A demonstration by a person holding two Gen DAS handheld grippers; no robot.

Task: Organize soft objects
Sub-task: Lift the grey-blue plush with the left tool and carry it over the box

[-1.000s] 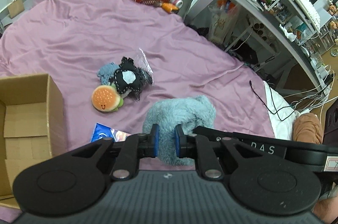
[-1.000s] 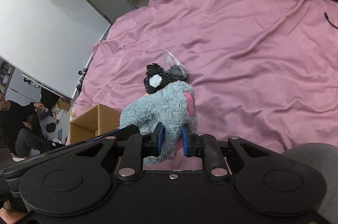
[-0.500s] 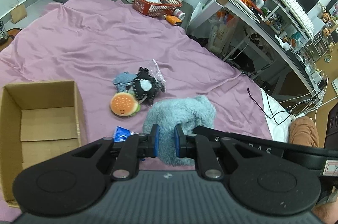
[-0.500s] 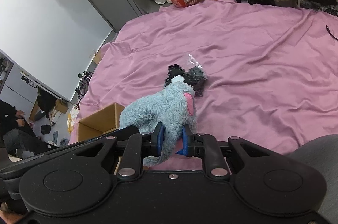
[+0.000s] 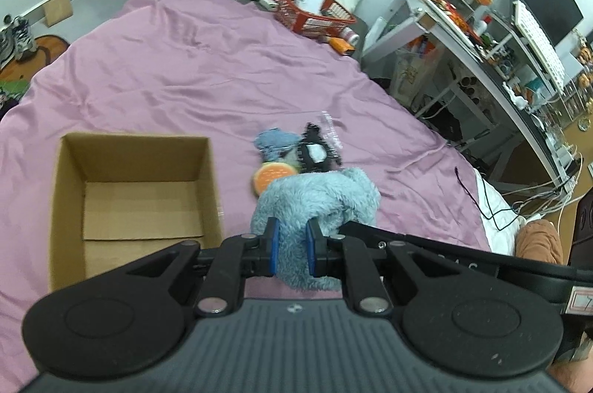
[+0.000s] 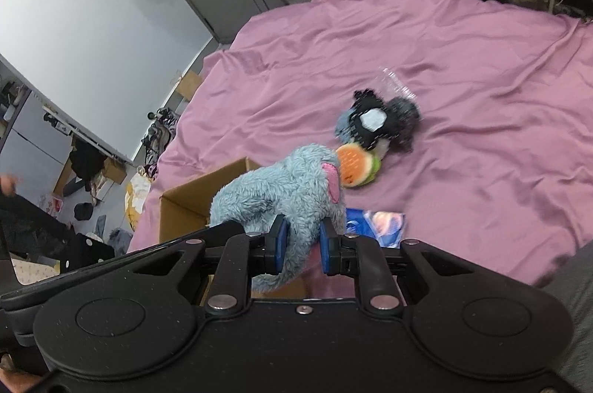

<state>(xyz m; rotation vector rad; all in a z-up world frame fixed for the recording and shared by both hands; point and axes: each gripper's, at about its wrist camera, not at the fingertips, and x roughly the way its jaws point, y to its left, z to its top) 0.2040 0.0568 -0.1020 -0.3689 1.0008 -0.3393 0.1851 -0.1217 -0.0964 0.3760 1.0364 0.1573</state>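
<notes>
Left gripper (image 5: 290, 246) clamped on blue plush (image 5: 318, 196), right gripper (image 6: 300, 246) clamped on same plush (image 6: 281, 189); plush hangs between both, above bed (image 5: 166, 67). Box (image 5: 66, 193) open, empty, lies to left of plush, just beside left gripper, which is the nearer; plush long axis runs gripper to gripper. Burger toy (image 5: 270, 176), black toy (image 5: 315, 156) beyond on bed. Plush bottom hidden behind gripper bodies; box mostly hidden in right view; frames motion-blurred.

Both fisheye views look down along their own claw at the bed (image 5: 192, 67) from close above — the left faces the desk side, the right the grey wall. They share the cardboard box (image 5: 129, 193), seemingly half-hidden at right.
</notes>
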